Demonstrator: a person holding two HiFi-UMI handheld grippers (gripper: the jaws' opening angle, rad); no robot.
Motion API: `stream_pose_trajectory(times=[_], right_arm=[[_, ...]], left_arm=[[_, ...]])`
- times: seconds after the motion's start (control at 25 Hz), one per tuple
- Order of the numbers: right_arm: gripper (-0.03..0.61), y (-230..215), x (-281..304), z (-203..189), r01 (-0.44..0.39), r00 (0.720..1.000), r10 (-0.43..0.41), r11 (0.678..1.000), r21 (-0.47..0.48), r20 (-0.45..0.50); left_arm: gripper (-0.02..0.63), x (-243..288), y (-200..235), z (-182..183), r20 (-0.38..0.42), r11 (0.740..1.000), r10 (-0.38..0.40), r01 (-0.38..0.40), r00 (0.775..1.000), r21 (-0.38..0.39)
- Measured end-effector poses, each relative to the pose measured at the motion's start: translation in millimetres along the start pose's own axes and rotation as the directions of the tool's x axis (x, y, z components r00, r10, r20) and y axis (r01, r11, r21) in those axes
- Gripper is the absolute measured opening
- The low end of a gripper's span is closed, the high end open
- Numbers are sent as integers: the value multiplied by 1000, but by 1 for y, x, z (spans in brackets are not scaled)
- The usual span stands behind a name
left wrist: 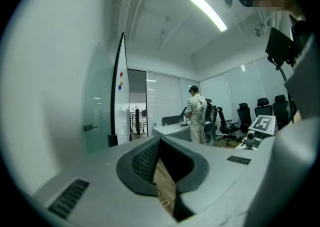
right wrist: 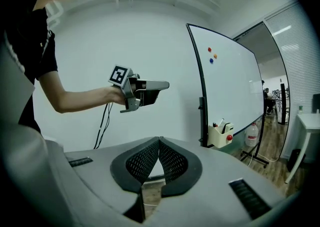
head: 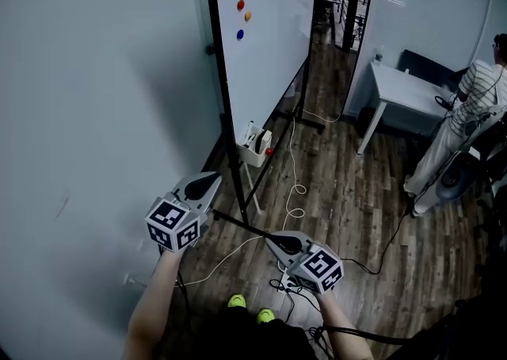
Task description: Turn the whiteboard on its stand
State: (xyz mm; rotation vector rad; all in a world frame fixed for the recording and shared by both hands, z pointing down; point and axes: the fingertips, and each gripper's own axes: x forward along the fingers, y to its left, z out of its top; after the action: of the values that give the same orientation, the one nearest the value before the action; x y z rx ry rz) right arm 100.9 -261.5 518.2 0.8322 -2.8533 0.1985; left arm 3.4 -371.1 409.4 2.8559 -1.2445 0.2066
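Office room, wood-plank floor [head: 348,192], white wall at left. Whiteboard [head: 265,41] stands upright on its stand ahead of you, near edge post toward you, marker tray [head: 255,147] at its lower edge. Your left gripper [head: 214,180]: jaws closed together, nothing between, just beside that post. Your right gripper [head: 271,238]: jaws closed, empty, nearer you, right of post. Person [head: 467,112] stands far right beside desk [head: 404,85].
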Motion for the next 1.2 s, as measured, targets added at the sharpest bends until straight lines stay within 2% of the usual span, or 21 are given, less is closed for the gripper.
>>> stream_pose_trajectory(times=[0.16,0.44,0.84,1.2], right_arm=[[-6,11,3,-9,-13,1000,13,1000,10,-24],[-6,37,8,-14,17,999,-16,1000,16,-42],[-6,105,14,-16,39,996,-39,999,-7,-83],[-6,145,13,-8,86,994,-86,996,-12,-65]], left_arm=[[14,-12,-9,-8,15,1000,-5,6,1000,-31],[14,-47,-24,-27,13,997,-46,47,999,-68],[14,-114,-43,-36,44,987,-109,113,993,-115],[14,-150,-64,-44,47,973,-183,188,982,-133]])
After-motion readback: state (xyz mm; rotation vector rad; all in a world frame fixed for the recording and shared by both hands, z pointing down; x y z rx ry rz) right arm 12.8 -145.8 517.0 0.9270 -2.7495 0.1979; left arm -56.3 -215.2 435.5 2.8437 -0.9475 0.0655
